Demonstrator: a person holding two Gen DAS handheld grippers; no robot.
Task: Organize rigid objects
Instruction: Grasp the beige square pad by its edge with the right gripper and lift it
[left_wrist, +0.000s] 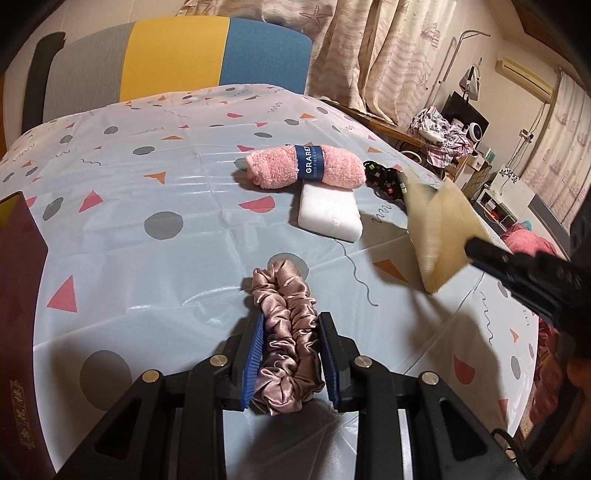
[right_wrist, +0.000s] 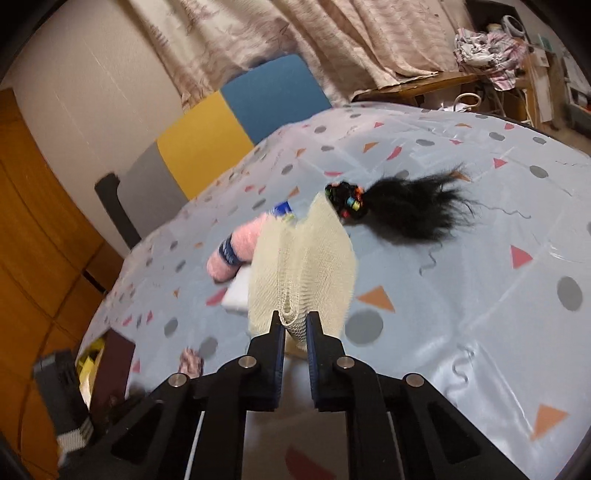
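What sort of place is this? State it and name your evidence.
Probably a lived-in room of a home, not a workshop or lab. Patterned curtains hang along the wall, a table wears a printed plastic cover, and an air conditioner sits high above shelves cluttered with clothes.

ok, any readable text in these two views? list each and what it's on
"GRARE": white letters on the blue band around the rolled pink towel; the word is cut off where the band curves away.
Smaller line under it on the same band: too small to read.
Gold marks on the dark red box at the left edge: not legible.
Right wrist view: band too blurred to read.
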